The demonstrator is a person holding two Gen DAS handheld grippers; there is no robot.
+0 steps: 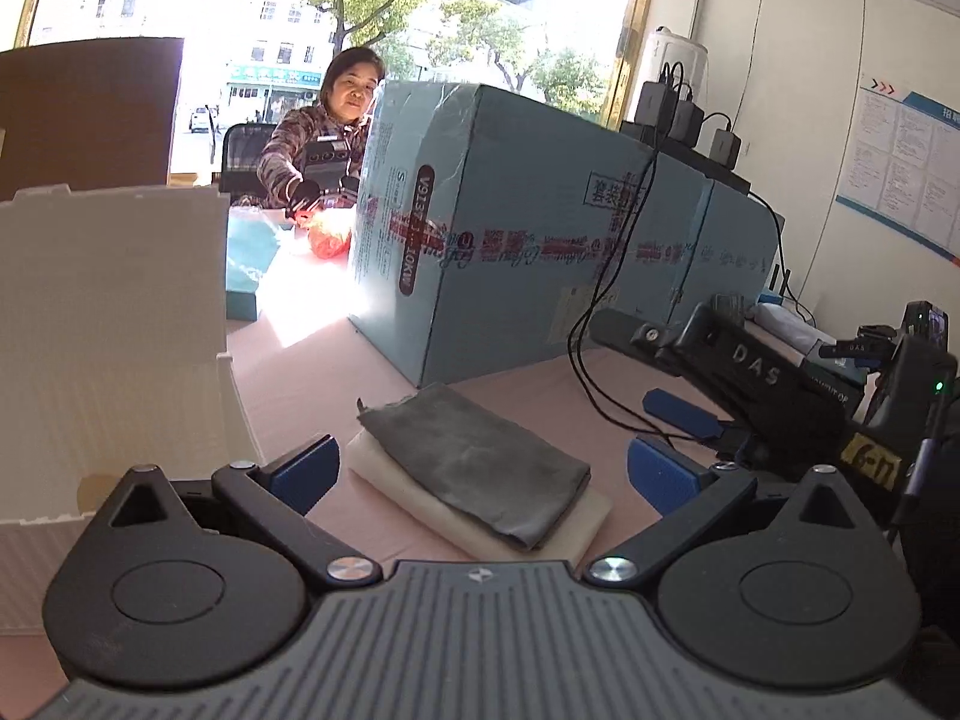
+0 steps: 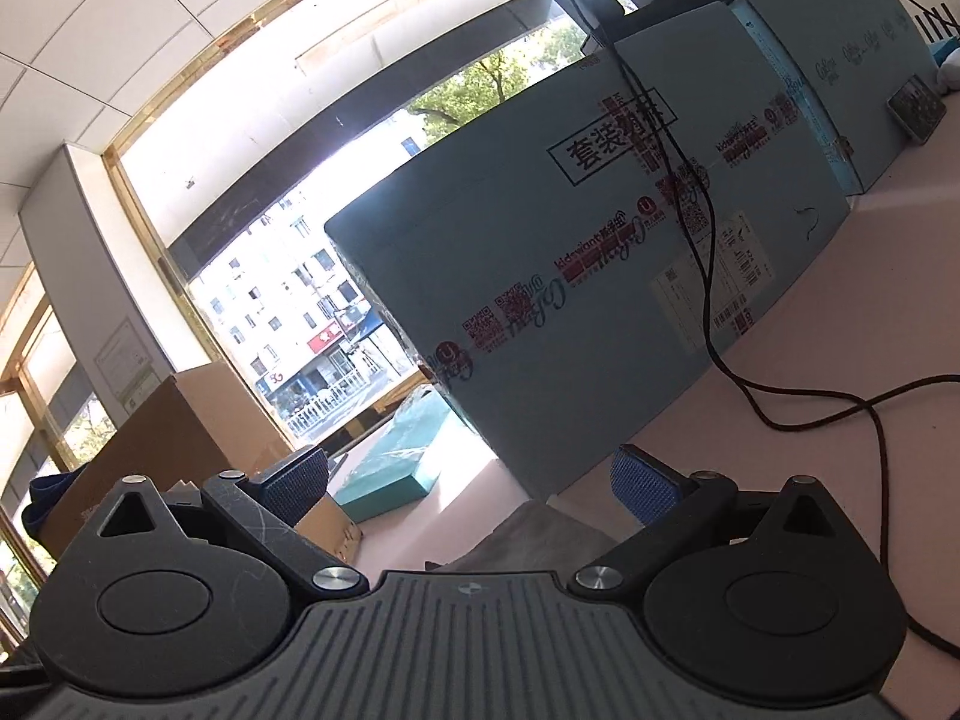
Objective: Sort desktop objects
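Note:
A folded grey cloth (image 1: 480,456) lies on a folded white cloth (image 1: 564,531) on the pink table (image 1: 300,384). My left gripper (image 1: 483,474) is open just above and in front of the pile, its blue pads (image 1: 303,474) spread to either side, holding nothing. A white corrugated box (image 1: 114,330) stands open at the left. My right gripper (image 1: 651,369) hovers to the right of the cloths and is open. In the right wrist view the right gripper (image 2: 474,486) is tilted, empty, with the edge of the grey cloth (image 2: 516,531) below it.
A large light-blue carton (image 1: 540,228) stands behind the cloths, with black cables (image 1: 600,312) hanging down it onto the table. A teal flat box (image 1: 246,264) and a brown cardboard box (image 2: 174,426) sit at the far left. A person (image 1: 318,138) works across the table.

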